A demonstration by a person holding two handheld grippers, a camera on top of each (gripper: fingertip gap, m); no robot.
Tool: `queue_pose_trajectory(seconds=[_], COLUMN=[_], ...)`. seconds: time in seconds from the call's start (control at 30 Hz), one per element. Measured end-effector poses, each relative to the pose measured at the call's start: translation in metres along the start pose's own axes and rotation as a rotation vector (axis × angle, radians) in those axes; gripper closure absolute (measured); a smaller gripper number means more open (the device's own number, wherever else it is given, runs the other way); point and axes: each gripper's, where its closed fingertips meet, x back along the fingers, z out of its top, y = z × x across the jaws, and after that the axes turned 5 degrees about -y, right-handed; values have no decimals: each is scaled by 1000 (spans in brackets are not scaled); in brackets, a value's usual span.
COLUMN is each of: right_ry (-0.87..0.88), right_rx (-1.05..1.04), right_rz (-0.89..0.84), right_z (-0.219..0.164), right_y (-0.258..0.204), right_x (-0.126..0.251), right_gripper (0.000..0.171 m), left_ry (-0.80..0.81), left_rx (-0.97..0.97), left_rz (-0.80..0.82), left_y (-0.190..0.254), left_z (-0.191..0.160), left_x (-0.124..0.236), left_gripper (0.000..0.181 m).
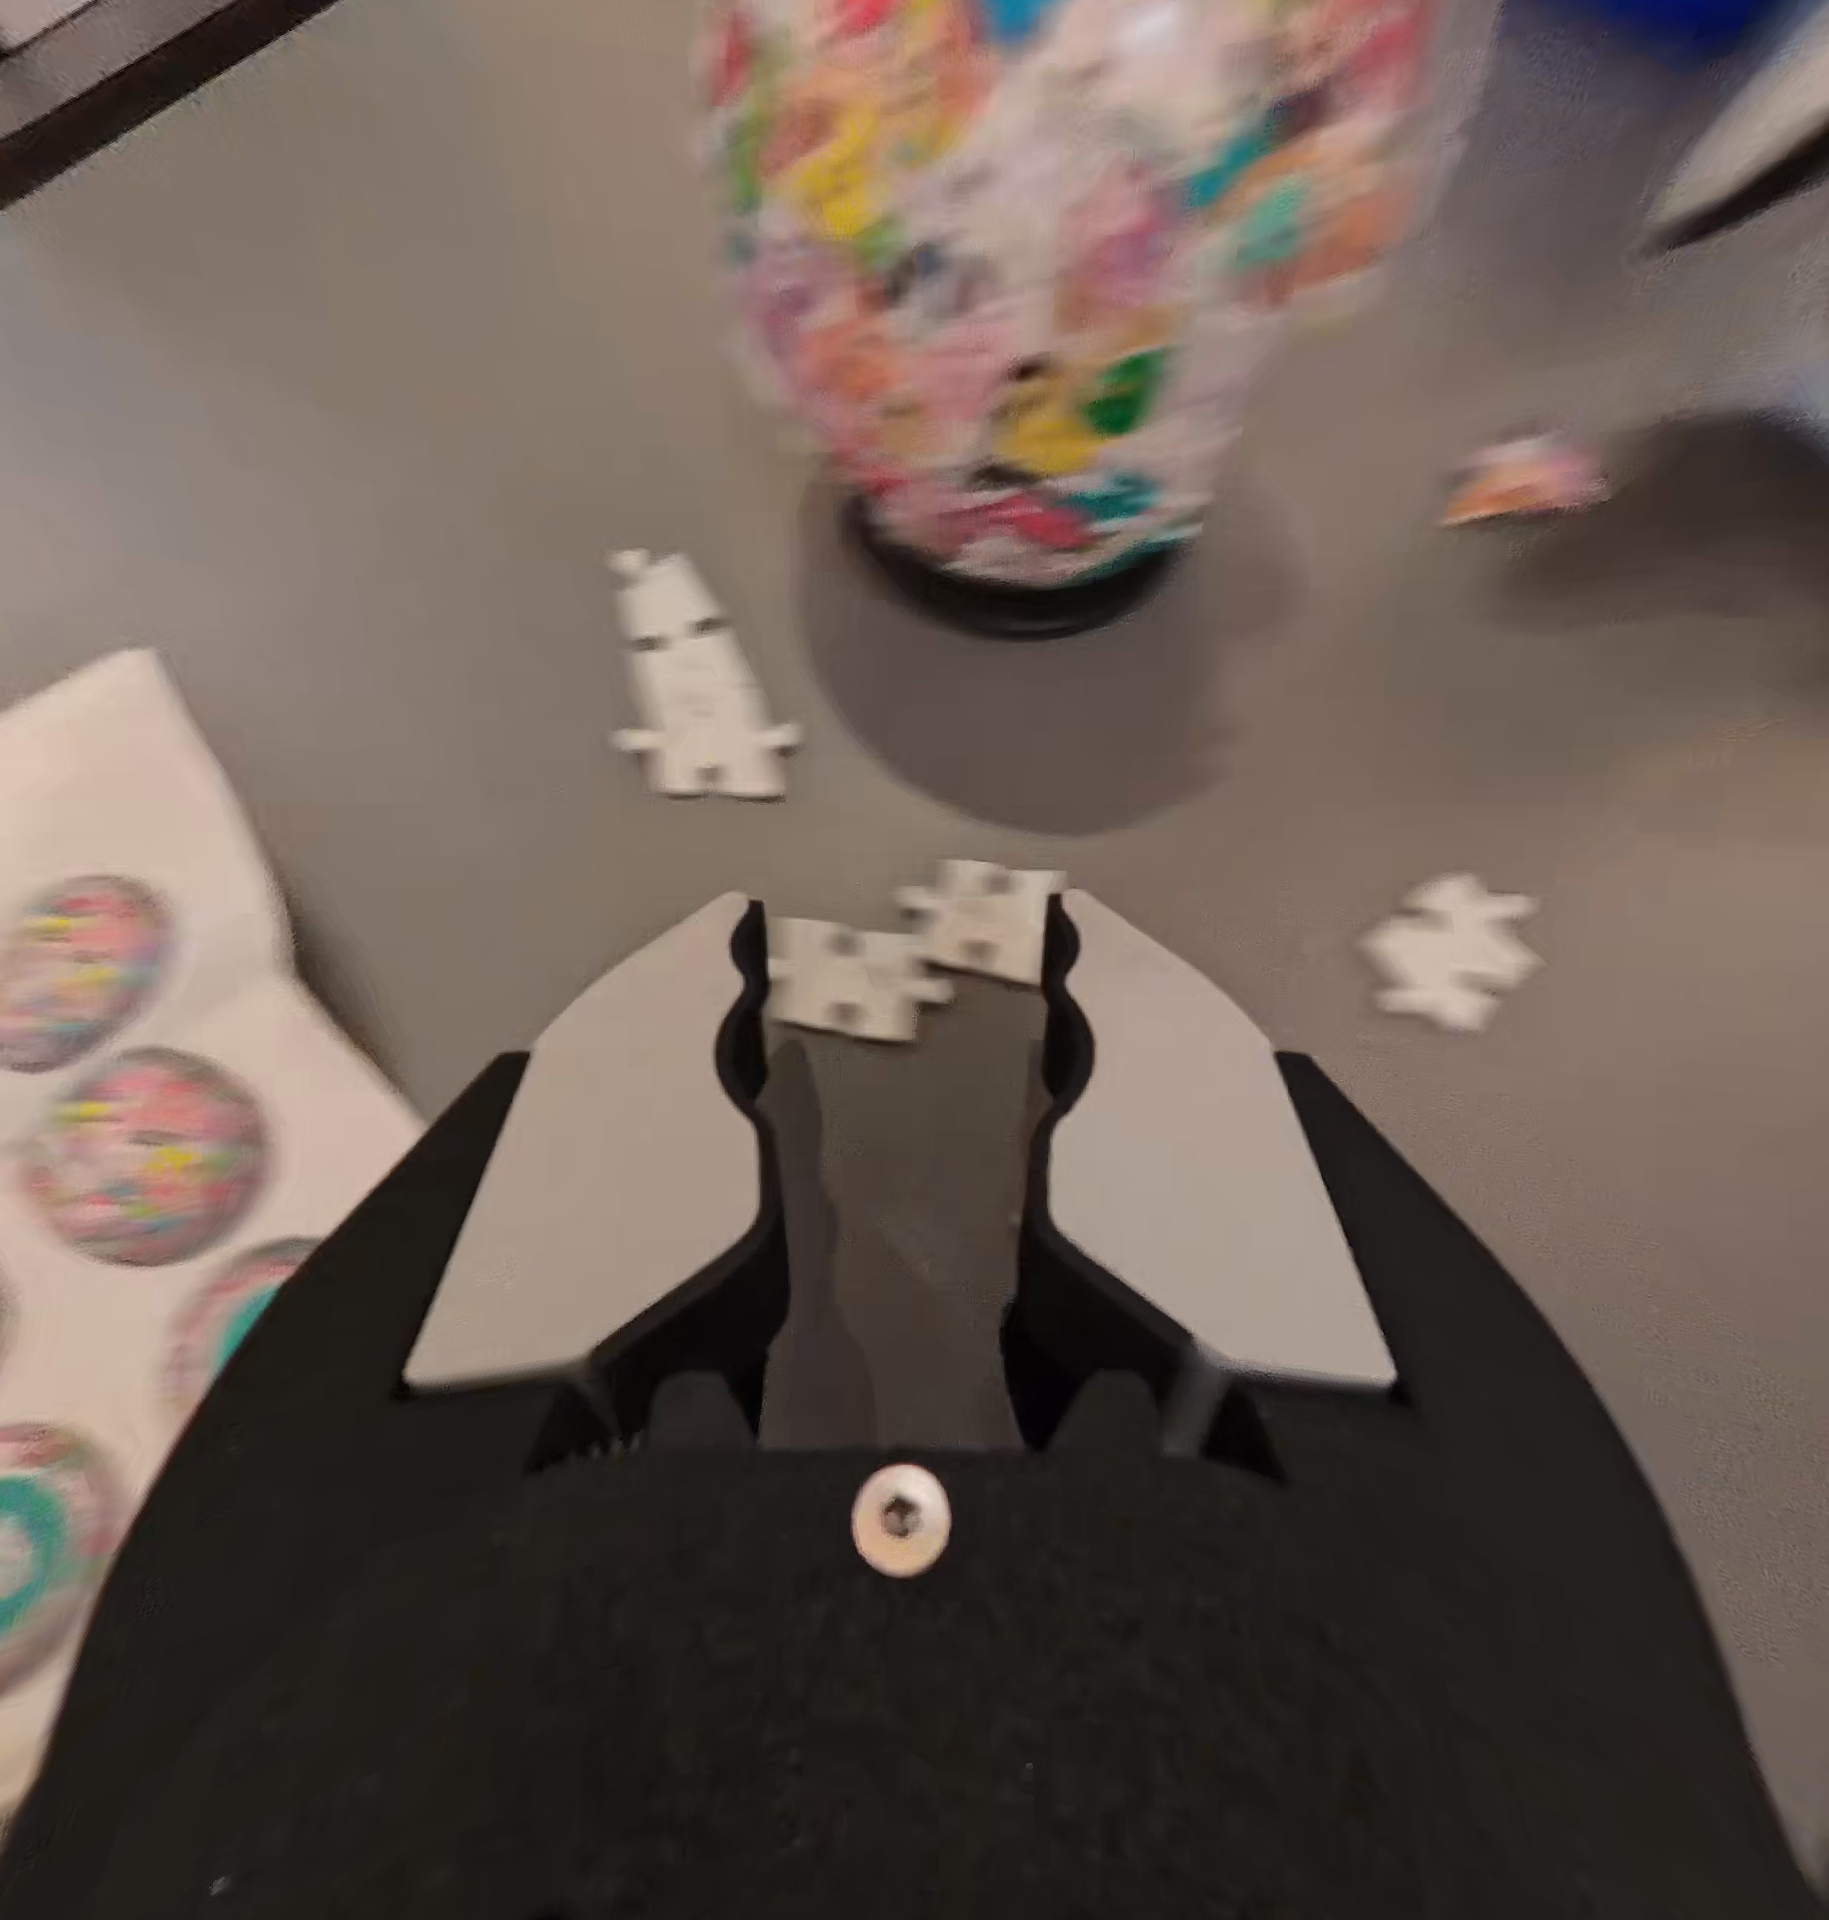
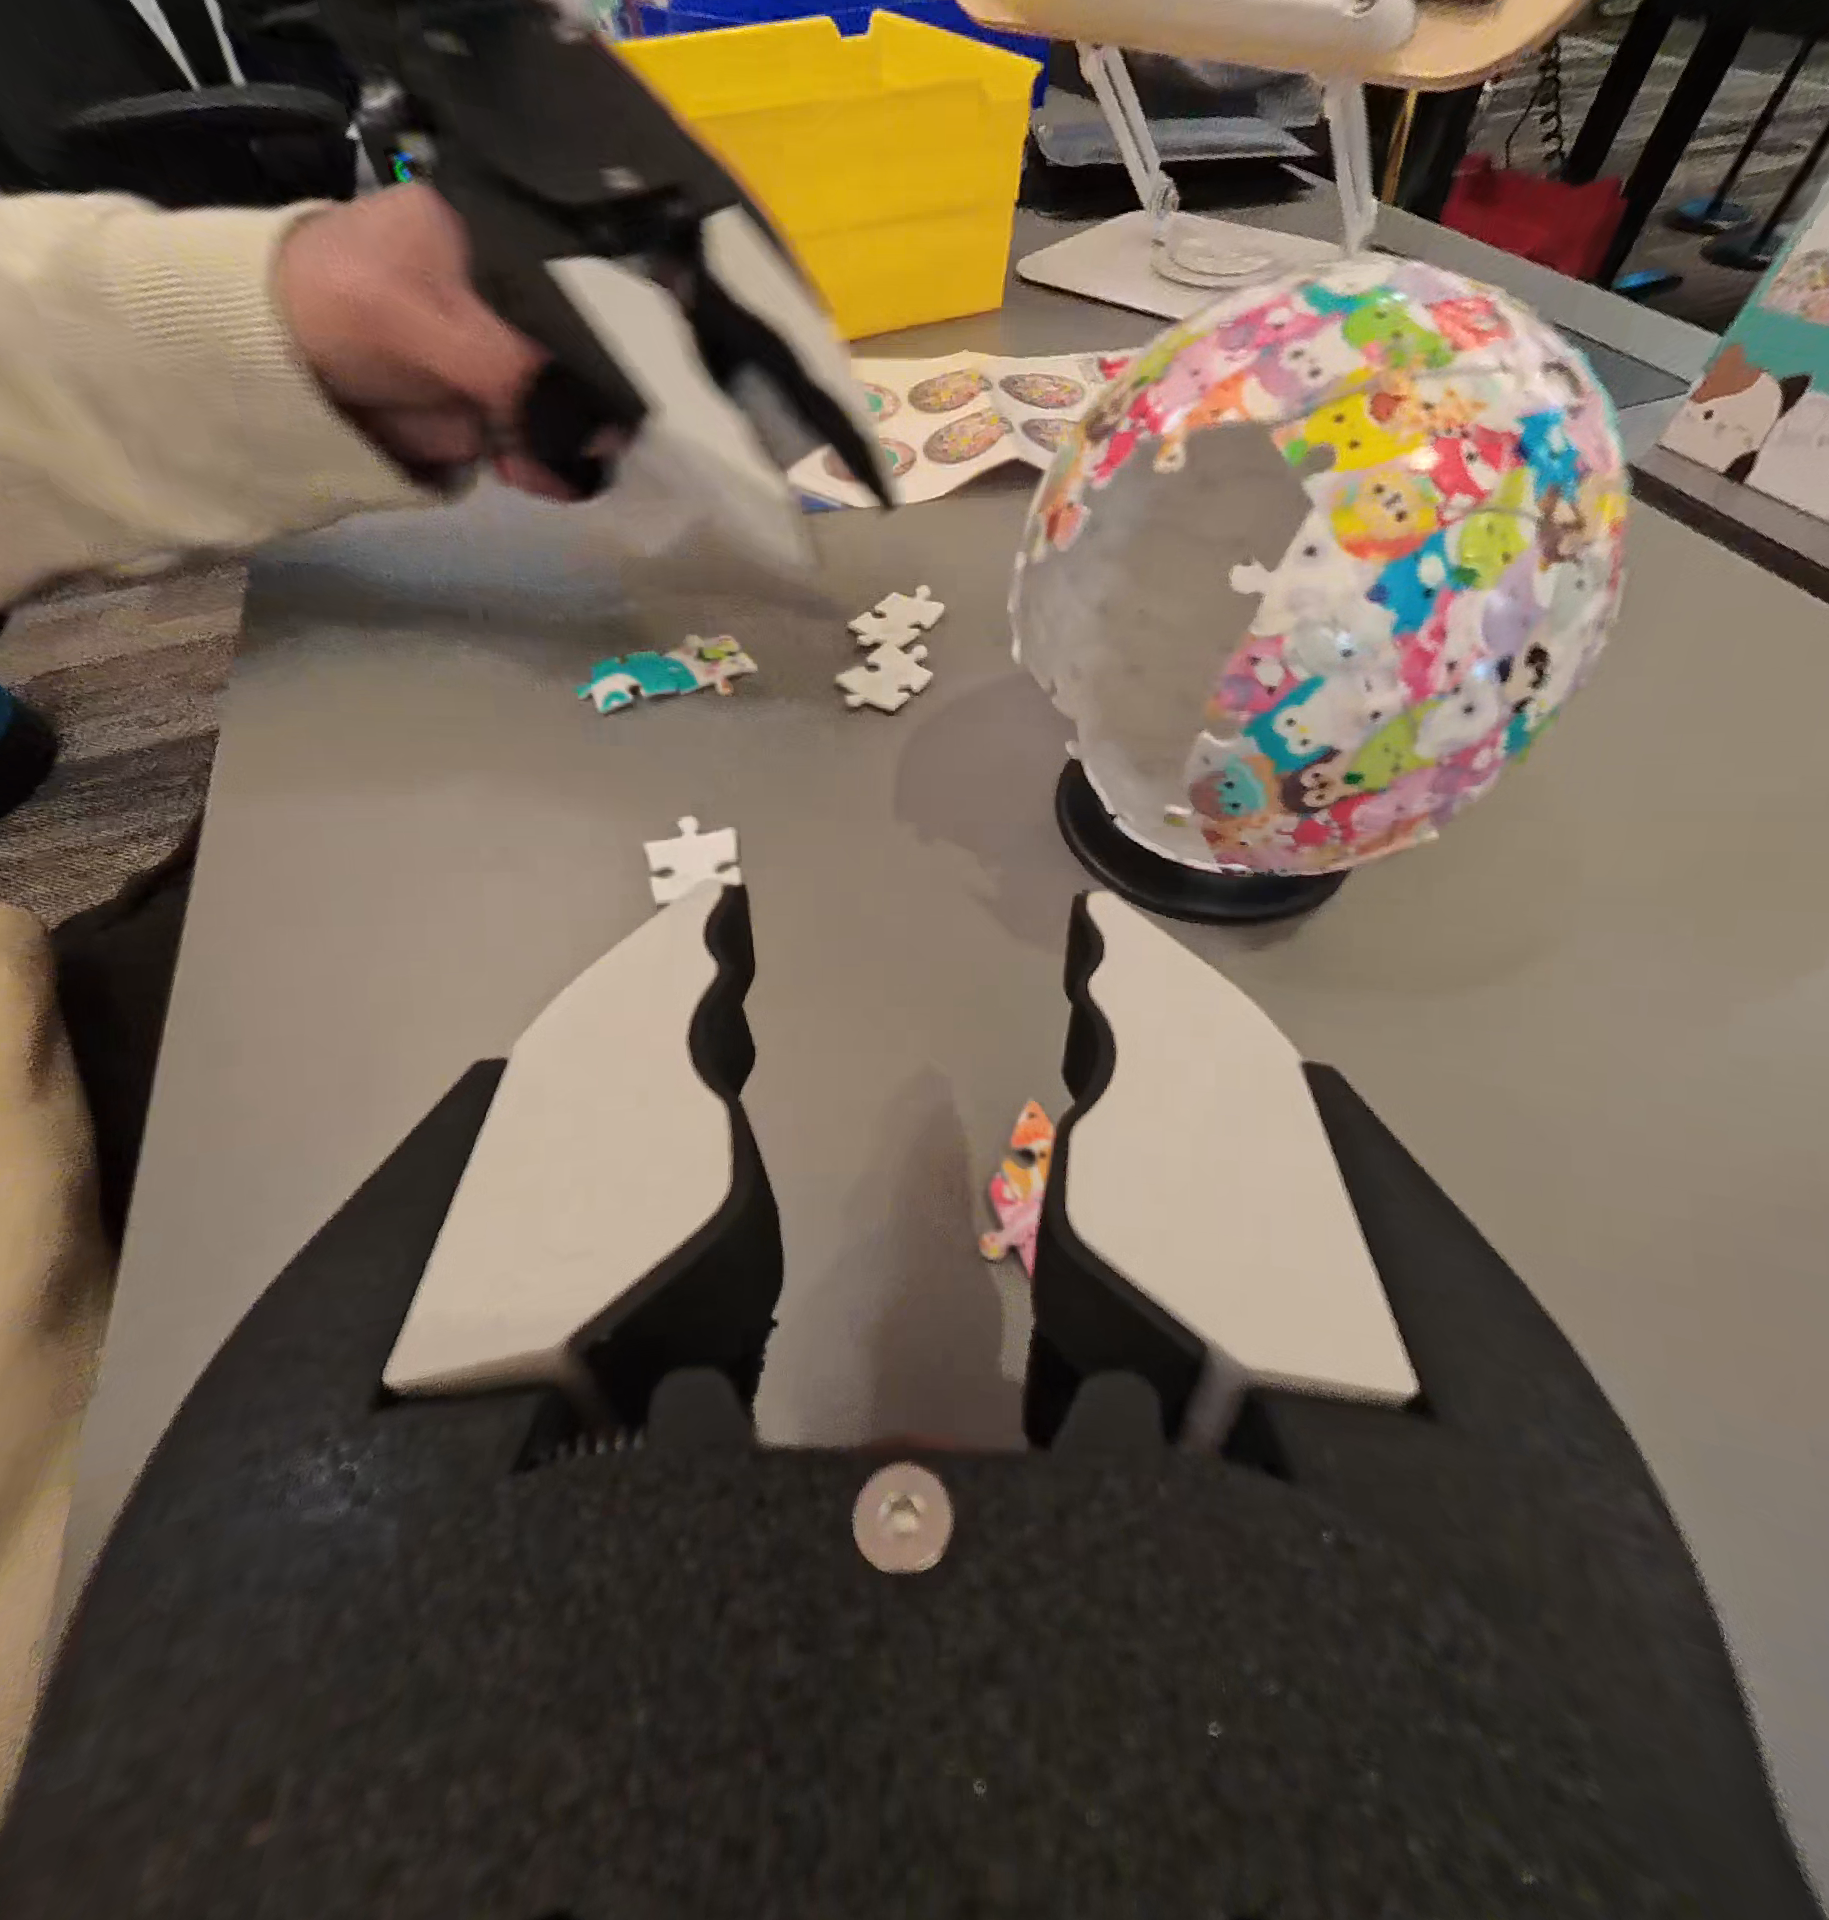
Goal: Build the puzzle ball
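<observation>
On a grey table [image 2: 1512,1143], the puzzle ball [image 2: 1409,582] sits on its black stand [image 2: 1180,883], gap facing loose pieces, as the left gripper [image 1: 899,914] hangs spread and empty over two face-down pieces [image 1: 920,956]; the right gripper [image 2: 905,904] waits, also released.

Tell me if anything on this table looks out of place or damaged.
The puzzle ball on its black stand has a large gap showing its grey inside: unfinished, not damaged. Loose pieces lie scattered on the grey table, most white side up, two groups colour side up. Nothing else stands out.
</observation>
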Motion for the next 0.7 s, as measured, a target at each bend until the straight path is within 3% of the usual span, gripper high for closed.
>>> queue_pose_trajectory(seconds=[0.07, 0.2, 0.27, 0.37, 0.47, 0.57, 0.7], right_ry=[-13, -26, -12, 19, 40, 61, 70], right_rx=[23, 22, 16, 5, -23, -38, -65], right_rz=[18, 22, 13, -7, -13, -12, 12], right_z=[-1, -1, 3, 7, 9, 11, 11], right_y=[-6, -6, -5, -2, 0, 2, 1], right_x=[-4, -9, -6, 2, 8, 11, 11], right_gripper=[114, 115, 115, 116, 116, 117, 117], left_ry=[-77, -137, -173, -139, -149, -265, -248], left_rx=[-33, -53, -93, -139, -154, -220, -232], left_rz=[20, -46, -31, -20, -53, -25, 7], left_y=[-29, -45, -52, -58, -58, -61, -60], left_z=[1, 17, 20, 34, 43, 23, 22], left_x=[-18, -52, -63, -60, -56, -72, -77], left_gripper=[120, 125, 139, 181, 181, 181, 181])
